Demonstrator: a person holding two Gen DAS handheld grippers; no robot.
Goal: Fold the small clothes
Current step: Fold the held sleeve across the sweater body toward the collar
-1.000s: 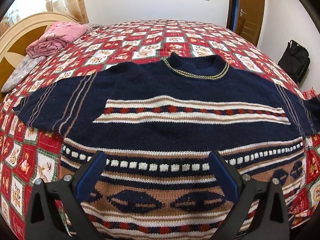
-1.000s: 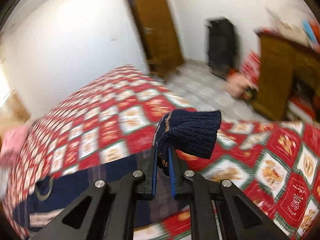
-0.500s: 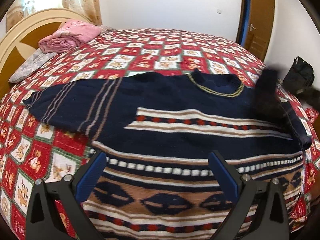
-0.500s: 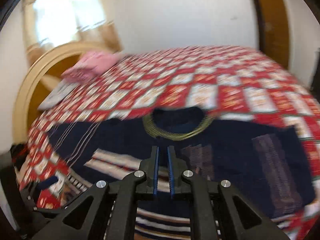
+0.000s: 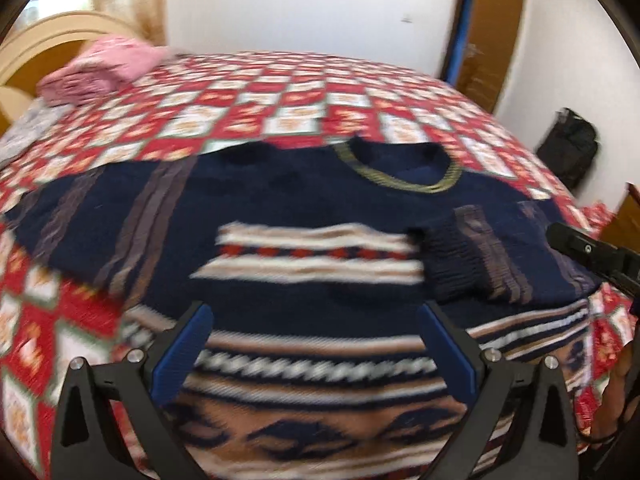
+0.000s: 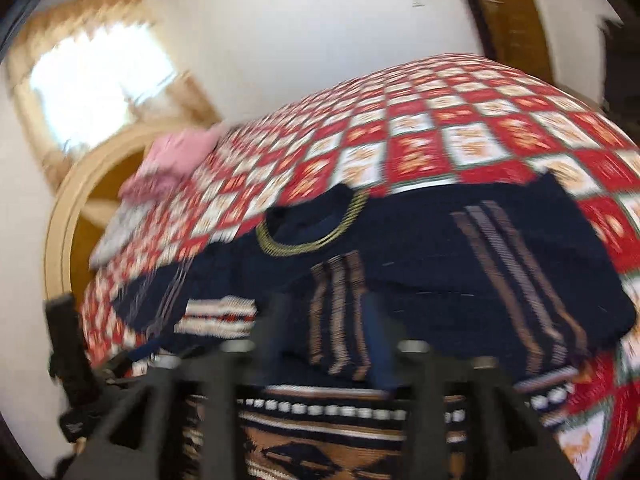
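Note:
A navy patterned knit sweater (image 5: 304, 216) lies flat, front up, on the bed. Its right sleeve (image 5: 492, 252) is folded across the chest, cuff near the striped band. Its left sleeve (image 5: 80, 216) lies spread out to the left. My left gripper (image 5: 316, 352) is open and empty above the sweater's patterned hem. In the right wrist view the folded sleeve (image 6: 340, 312) lies just ahead of my right gripper (image 6: 324, 340), whose blurred jaws stand apart with nothing in them. The right gripper's body shows at the right edge of the left wrist view (image 5: 592, 252).
The bed has a red and white patchwork quilt (image 5: 304, 104). Folded pink clothes (image 5: 100, 72) lie by the wooden headboard (image 5: 44, 40) at far left. A black bag (image 5: 568, 152) and a wooden door (image 5: 492, 32) stand to the right.
My right gripper carried the right sleeve over the chest, let it go and opened. The sleeve now lies folded on the sweater. The left gripper stayed open and shifted slightly.

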